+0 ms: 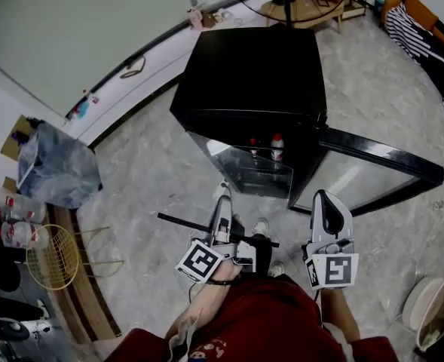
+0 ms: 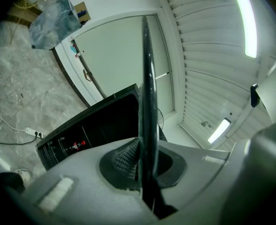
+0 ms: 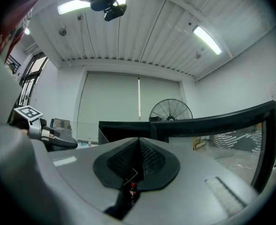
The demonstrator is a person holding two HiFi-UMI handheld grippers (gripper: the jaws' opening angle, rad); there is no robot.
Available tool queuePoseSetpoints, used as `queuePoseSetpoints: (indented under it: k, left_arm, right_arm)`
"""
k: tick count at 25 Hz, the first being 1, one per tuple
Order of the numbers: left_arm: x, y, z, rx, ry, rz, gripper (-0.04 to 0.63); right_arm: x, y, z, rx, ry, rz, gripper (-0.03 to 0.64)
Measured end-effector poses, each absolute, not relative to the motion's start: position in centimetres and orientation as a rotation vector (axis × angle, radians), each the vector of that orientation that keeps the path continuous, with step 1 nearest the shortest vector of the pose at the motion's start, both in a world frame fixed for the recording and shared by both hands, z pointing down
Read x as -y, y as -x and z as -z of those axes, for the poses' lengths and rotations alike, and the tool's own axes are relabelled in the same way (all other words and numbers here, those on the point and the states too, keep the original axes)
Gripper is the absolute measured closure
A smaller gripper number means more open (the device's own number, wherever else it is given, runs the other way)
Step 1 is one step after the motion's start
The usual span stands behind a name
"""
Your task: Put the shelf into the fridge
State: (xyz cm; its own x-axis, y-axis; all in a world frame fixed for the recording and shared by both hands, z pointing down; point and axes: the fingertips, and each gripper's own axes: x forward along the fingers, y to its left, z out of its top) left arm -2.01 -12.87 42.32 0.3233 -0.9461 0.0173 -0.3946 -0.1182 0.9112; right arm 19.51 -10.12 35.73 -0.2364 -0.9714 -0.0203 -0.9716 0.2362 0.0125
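The black mini fridge stands ahead of me with its door swung open to the right. Two red-capped bottles stand inside. My left gripper is shut on the dark front rim of the glass shelf, whose clear pane reaches toward the fridge opening. In the left gripper view the shelf runs edge-on between the closed jaws, with the fridge behind it. My right gripper hangs to the right of the shelf, apart from it, shut with nothing held; in its own view the pads meet.
A gold wire chair and a plastic-wrapped bundle are at the left. A white bin stands at the right. A fan and a wooden table are behind the fridge. A power strip with its cable lies on the floor.
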Motion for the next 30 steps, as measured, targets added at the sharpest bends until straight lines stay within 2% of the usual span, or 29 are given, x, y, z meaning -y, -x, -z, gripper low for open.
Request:
queuePoseSetpoints:
  k: [30]
  left_arm:
    - [20.7, 0.2, -49.5, 0.946, -1.370, 1.036, 0.580]
  right_arm:
    - [15.0, -16.6, -39.3, -2.637, 1.959, 0.007, 0.618]
